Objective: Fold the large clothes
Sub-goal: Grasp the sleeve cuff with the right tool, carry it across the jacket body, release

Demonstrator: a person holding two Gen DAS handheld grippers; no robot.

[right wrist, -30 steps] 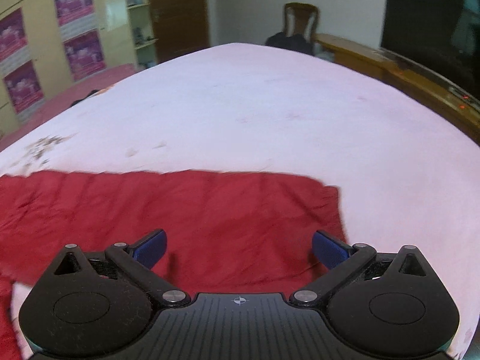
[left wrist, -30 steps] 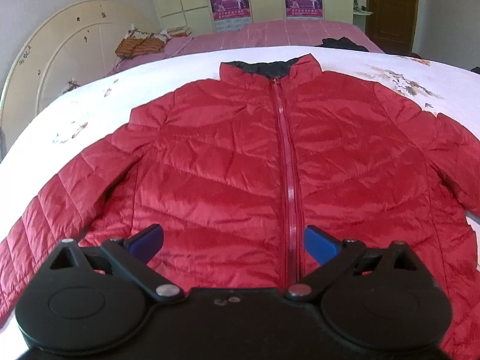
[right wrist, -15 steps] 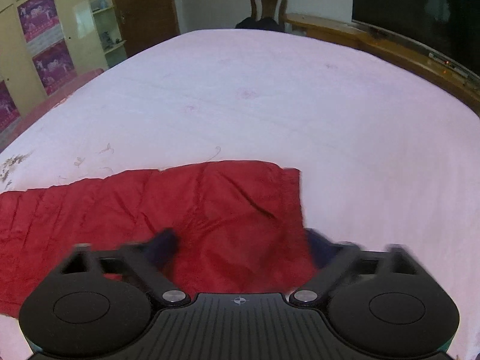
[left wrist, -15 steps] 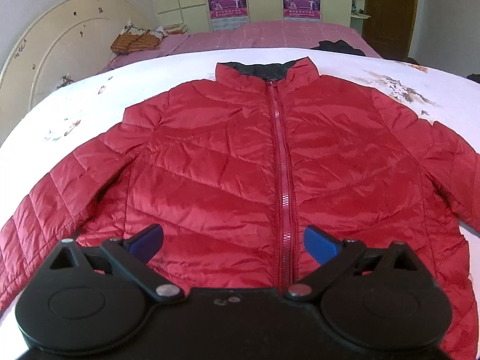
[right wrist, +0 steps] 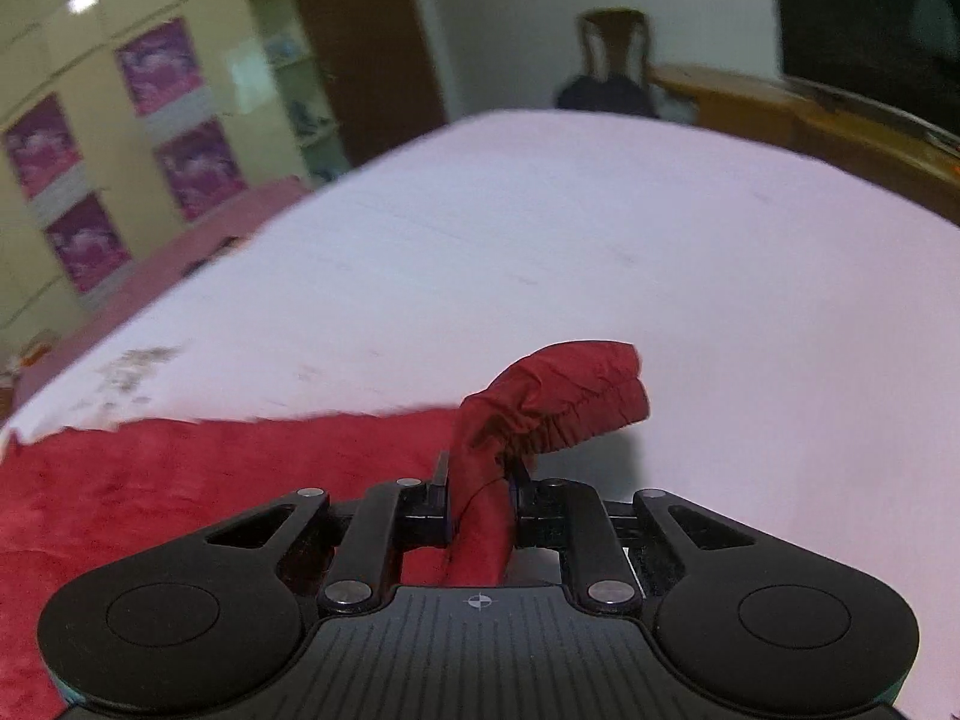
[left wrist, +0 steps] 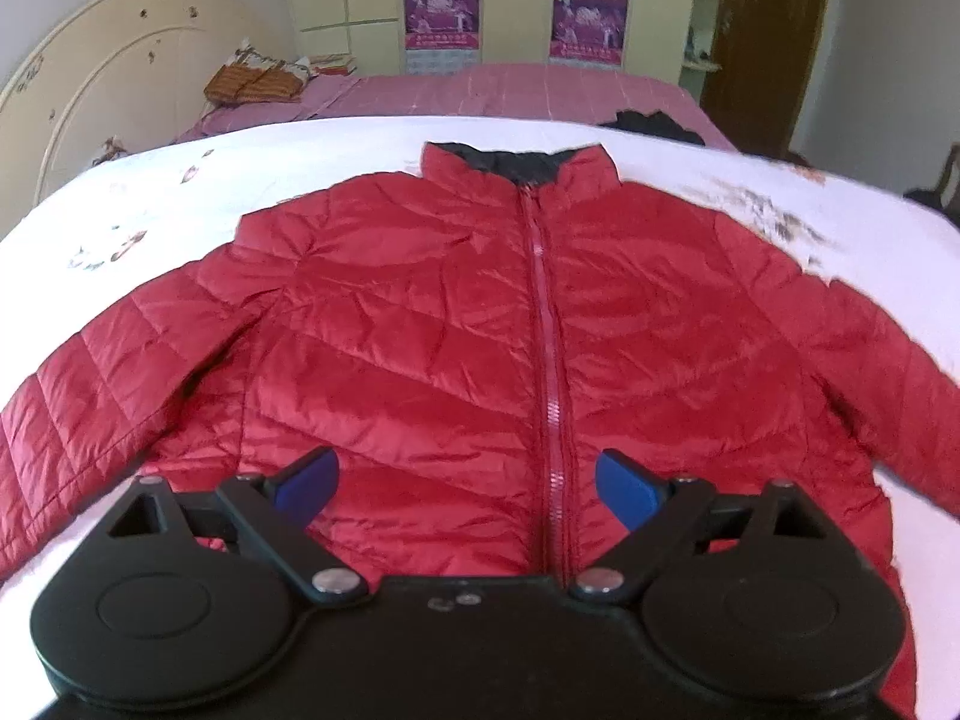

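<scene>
Bed (left wrist: 372, 138): white sheet, you work over it; second bed with pink cover behind.
Jacket (left wrist: 456, 324): red, puffy, lies flat on the bed, front up, zipped, collar away from you, both sleeves spread out.
Sleeve (right wrist: 558, 402): right one, cuff end bunched and lifted off the sheet.
Your right gripper (right wrist: 478, 501): jaws closing, fingers pinching that sleeve just behind the cuff.
Your left gripper (left wrist: 465, 480): over the jacket hem beside the zipper, fingers spread wide, closing slightly, gripping nothing.
</scene>
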